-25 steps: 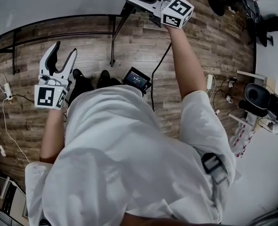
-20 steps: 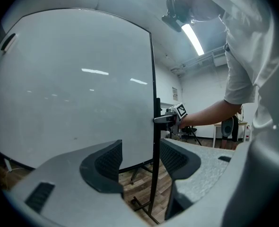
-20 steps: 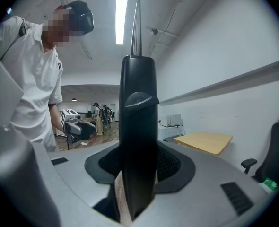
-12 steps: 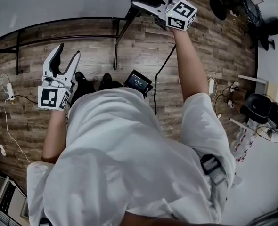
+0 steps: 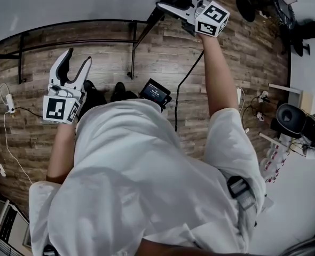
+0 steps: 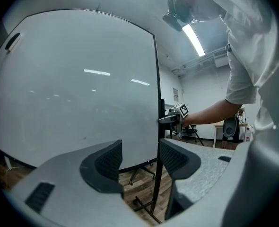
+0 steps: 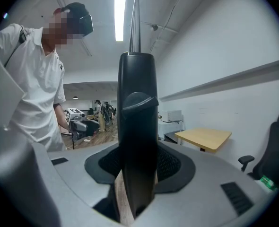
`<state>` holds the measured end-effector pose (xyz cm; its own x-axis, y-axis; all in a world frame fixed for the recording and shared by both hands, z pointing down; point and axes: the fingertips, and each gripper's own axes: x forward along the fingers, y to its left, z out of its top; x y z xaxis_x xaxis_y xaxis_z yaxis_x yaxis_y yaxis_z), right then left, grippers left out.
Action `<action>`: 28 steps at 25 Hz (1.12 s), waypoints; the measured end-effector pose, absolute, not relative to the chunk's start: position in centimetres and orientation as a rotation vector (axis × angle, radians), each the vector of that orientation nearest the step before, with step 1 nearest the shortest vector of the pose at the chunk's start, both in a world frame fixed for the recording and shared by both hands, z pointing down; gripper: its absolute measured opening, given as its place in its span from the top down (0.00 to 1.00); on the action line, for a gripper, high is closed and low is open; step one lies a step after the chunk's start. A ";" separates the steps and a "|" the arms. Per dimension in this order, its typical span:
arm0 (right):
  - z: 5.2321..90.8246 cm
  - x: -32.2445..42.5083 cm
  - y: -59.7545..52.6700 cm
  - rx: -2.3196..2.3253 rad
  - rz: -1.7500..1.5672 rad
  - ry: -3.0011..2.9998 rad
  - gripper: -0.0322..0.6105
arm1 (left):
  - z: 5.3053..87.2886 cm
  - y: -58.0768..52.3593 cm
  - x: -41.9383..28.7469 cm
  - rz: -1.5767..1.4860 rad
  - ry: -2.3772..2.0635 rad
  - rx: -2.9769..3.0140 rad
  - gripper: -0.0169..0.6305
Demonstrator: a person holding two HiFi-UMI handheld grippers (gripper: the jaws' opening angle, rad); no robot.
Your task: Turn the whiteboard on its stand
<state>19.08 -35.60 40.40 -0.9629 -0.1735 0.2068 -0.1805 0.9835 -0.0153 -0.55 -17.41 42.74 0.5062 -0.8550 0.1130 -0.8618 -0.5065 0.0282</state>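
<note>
Right gripper (image 7: 138, 169) is clamped on the black side frame (image 7: 137, 103) of the whiteboard (image 5: 67, 1), which stands upright on its stand (image 5: 131, 49) before the person. Left gripper (image 6: 139, 157) hangs near the board face, jaws apart, nothing between them. Grip looks secured, but the turn itself seems barely begun. The pivot and board top are cut off in the head view, so how far the board has rotated can't be read.
</note>
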 end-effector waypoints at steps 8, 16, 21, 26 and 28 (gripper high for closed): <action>40.2 21.0 -35.0 0.248 0.050 -2.925 0.68 | 42.9 -16.5 -0.1 0.136 -1.521 2.655 0.59; 40.3 22.7 -35.4 0.268 0.046 -2.911 0.68 | 42.9 -16.6 0.1 0.139 -1.528 2.654 0.59; 40.2 23.3 -35.8 0.288 0.049 -2.900 0.68 | 42.7 -17.2 0.2 0.124 -1.509 2.661 0.59; 40.1 24.4 -35.8 0.337 0.062 -2.906 0.68 | 42.7 -17.6 -0.4 0.087 -1.489 2.660 0.59; 39.9 24.8 -36.0 0.353 0.066 -2.908 0.68 | 42.3 -18.1 -0.3 0.077 -1.481 2.668 0.59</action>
<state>24.82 -35.99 39.89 -0.9491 -0.2315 0.2137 -0.2409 0.9704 -0.0188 -0.34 -18.13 42.30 0.5287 -0.8443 0.0871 -0.8488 -0.5260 0.0538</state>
